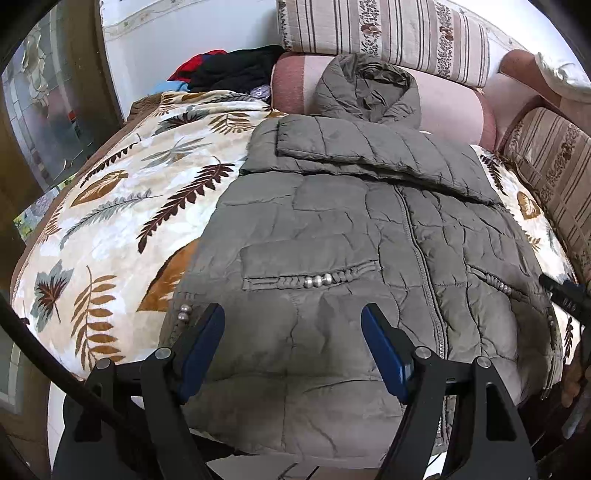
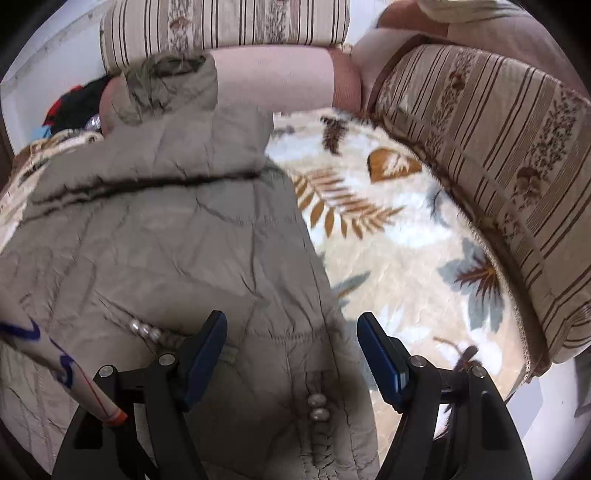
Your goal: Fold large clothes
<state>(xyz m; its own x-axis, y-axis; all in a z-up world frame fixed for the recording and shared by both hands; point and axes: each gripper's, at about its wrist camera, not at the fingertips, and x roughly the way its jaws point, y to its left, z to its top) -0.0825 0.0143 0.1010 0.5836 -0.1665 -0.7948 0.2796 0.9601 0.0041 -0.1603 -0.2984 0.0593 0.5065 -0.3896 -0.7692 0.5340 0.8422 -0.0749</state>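
Note:
A grey-green quilted hooded jacket [image 1: 351, 236] lies front up on a leaf-print blanket [image 1: 110, 221], zipped, with both sleeves folded across its chest and its hood against a pink bolster. My left gripper [image 1: 293, 332] is open just above the jacket's lower left hem, holding nothing. My right gripper [image 2: 291, 339] is open above the jacket's lower right edge [image 2: 166, 240], near a pearl-trimmed pocket [image 2: 317, 406], also empty. The right gripper's body shows at the far right of the left wrist view [image 1: 565, 291].
The blanket [image 2: 388, 240] covers a sofa seat. Striped floral cushions [image 1: 388, 33] [image 2: 498, 147] line the back and right side. A pink bolster [image 1: 450, 107] lies behind the hood. A pile of dark, red and blue clothes [image 1: 229, 70] sits at the back left.

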